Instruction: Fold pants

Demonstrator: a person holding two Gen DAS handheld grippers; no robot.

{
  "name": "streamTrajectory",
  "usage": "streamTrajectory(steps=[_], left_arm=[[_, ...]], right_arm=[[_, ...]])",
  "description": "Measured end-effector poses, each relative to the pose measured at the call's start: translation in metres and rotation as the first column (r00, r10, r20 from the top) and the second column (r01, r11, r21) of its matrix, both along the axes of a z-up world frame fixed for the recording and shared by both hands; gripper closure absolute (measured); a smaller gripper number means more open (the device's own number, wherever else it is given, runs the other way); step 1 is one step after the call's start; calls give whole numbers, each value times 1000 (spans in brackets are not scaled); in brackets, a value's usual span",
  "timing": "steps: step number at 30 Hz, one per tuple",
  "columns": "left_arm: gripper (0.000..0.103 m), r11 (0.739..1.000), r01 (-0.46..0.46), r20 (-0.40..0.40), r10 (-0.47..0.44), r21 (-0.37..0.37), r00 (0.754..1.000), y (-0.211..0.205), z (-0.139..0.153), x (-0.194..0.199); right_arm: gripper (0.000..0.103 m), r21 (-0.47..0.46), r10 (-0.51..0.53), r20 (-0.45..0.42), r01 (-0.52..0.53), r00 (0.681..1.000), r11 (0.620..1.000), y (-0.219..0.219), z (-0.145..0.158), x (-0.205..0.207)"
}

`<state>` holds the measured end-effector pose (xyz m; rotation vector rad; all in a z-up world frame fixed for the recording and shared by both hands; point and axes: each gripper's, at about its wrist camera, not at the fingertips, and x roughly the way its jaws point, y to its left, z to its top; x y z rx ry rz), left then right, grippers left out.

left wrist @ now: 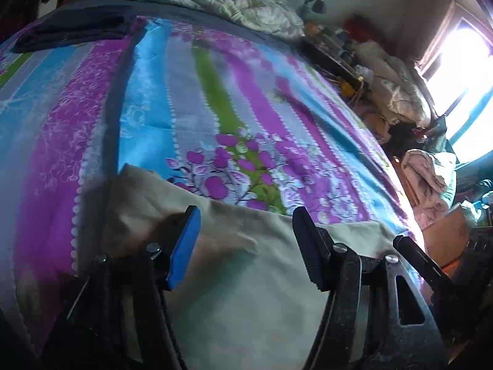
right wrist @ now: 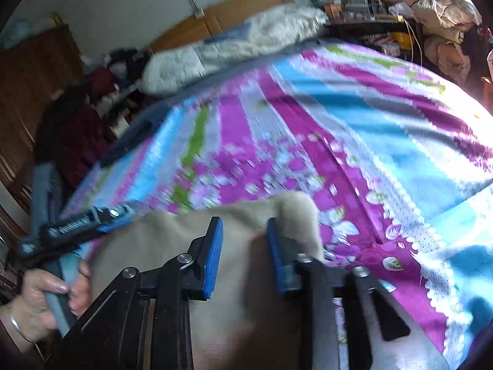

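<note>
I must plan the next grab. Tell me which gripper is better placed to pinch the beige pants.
Right, probably. The right gripper has its blue pads astride a raised corner of the beige fabric pants, with a narrow gap. The left gripper stands wide open above flat cloth.

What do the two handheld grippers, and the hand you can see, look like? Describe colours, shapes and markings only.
Each gripper, left and right, is a black metal scissor linkage with silver pivot bolts and flat fingers faced with ribbed blue pads. The handle of the left gripper is grey-blue, with a black bar carrying white lettering too blurred to read. The hand gripping it wears a thin silver bracelet.
</note>
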<state>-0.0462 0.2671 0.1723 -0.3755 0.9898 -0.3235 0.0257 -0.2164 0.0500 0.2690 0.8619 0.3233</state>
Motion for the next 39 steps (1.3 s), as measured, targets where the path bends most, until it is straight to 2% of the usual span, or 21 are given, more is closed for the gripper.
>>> streamTrajectory(steps=[1,2,4,6,8,11,13,15,18,20,21,22,24,25,26,27,29,33,35,37,39], left_arm=[[49,1000,-14,-46,15,24,999,3,-19,8],[53,1000,-25,-46,25,-1,999,8,-28,11],[67,996,-77,-22,76,-50,997,18,-33,14],[75,993,-101,-31,99,-61,995,23,-36,17],[78,996,-78,-51,76,-48,996,25,-31,23],[75,999,9,10,-8,-32,1000,27,4,4],[53,992,110,104,-104,-56,989,32,37,-37],[40,974,221,178,-208,-53,962,36,61,-89],[40,920,387,207,-367,-63,907,36,67,-161],[53,882,470,173,-457,-42,873,31,53,-200],[74,867,497,135,-488,-33,862,28,40,-214],[83,860,509,87,-504,-45,859,30,25,-222],[84,855,517,38,-515,-47,856,35,-5,-225],[101,853,522,19,-522,-6,853,35,-22,-225],[101,848,530,7,-530,10,848,37,-35,-222],[101,842,536,9,-536,-65,844,45,-41,-217],[101,841,520,-34,-530,-148,847,52,-41,-206],[101,811,582,-5,-584,-66,812,50,-28,-209],[101,809,576,-44,-584,-118,811,58,-44,-206],[101,813,547,-99,-572,-200,814,70,-58,-202],[101,812,550,-137,-578,-198,804,77,-63,-203]], right_arm=[[103,102,-40,-25,42,999,994,-17,-9,5],[103,168,-82,-37,87,996,982,-37,-18,4],[103,171,-175,-81,186,981,968,-59,-29,-4],[86,159,-232,-133,252,964,955,-73,-34,-4],[84,44,-277,-78,281,958,959,-81,-20,-14],[81,21,-245,54,244,968,970,-91,17,-60],[81,54,-190,94,185,977,981,-95,40,-101],[80,80,-103,132,93,986,992,-86,58,-141],[77,39,54,172,-61,984,997,-57,63,-180],[77,29,123,146,-128,982,991,-44,46,-188],[77,18,125,111,-127,986,992,-42,34,-188],[77,7,117,44,-117,992,993,-42,16,-184],[98,51,94,-34,-92,995,994,-53,-8,-177],[102,91,78,-40,-74,996,993,-61,-8,-175],[102,81,68,-53,-64,996,995,-65,-6,-173],[102,29,59,-49,-57,997,998,-65,-2,-173],[87,-3,58,-36,-58,998,998,-66,12,-177],[81,0,148,42,-148,988,989,-54,26,-182],[81,-36,194,-53,-196,980,980,-41,3,-170],[86,-28,198,-41,-199,979,980,-43,-1,-170],[86,-5,183,-74,-184,980,983,-53,2,-168]])
